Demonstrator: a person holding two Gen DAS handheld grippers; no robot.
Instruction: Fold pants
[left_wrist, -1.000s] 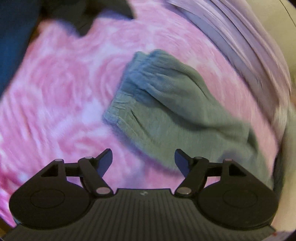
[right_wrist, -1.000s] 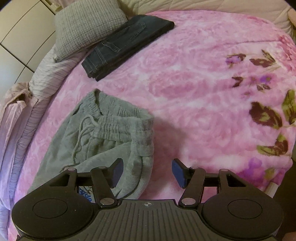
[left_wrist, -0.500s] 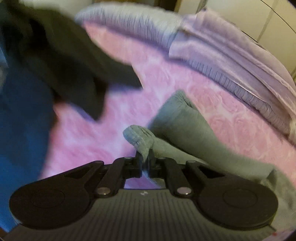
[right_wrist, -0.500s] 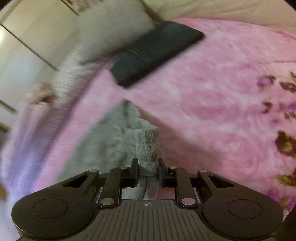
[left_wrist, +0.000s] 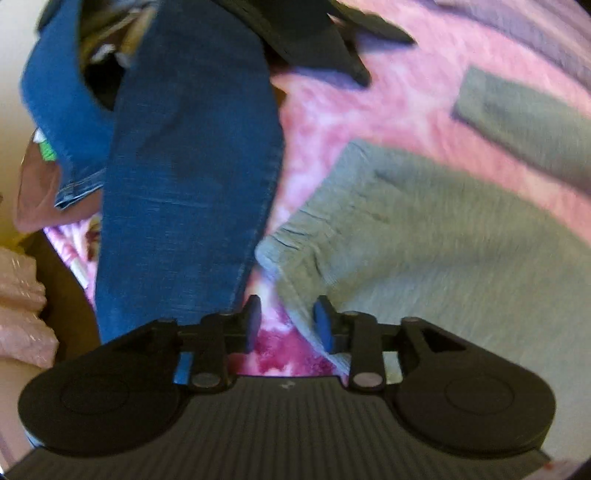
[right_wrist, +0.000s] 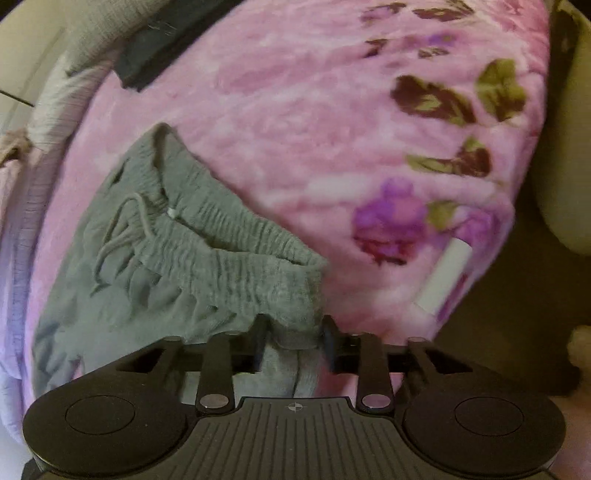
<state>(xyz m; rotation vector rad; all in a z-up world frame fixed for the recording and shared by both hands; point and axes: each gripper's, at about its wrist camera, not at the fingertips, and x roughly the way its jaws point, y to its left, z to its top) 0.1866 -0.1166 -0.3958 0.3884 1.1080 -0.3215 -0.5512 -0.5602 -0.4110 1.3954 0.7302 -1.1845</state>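
The grey sweatpants (right_wrist: 192, 258) lie on the pink flowered blanket (right_wrist: 314, 110), waistband and drawstring facing the right wrist camera. My right gripper (right_wrist: 294, 341) stands partly open, a bunched corner of the waistband still between its fingers. In the left wrist view a grey leg with its ribbed cuff (left_wrist: 295, 236) lies flat, and the other leg (left_wrist: 524, 122) lies further off. My left gripper (left_wrist: 288, 325) is open just past the cuff's edge, with only pink blanket (left_wrist: 388, 96) showing between its fingers.
Blue jeans (left_wrist: 184, 166) hang close on the left of the left gripper, with dark pants (left_wrist: 303, 33) above them. A folded dark pair (right_wrist: 162, 48) and a grey pillow (right_wrist: 107, 33) lie at the bed's far side. The bed edge drops away at the right (right_wrist: 517, 295).
Both grippers shut on the grey pants half a second ago and pulled them across the bed. Now both have widened; the left has let go of the cuff, and the waistband lies spread out.
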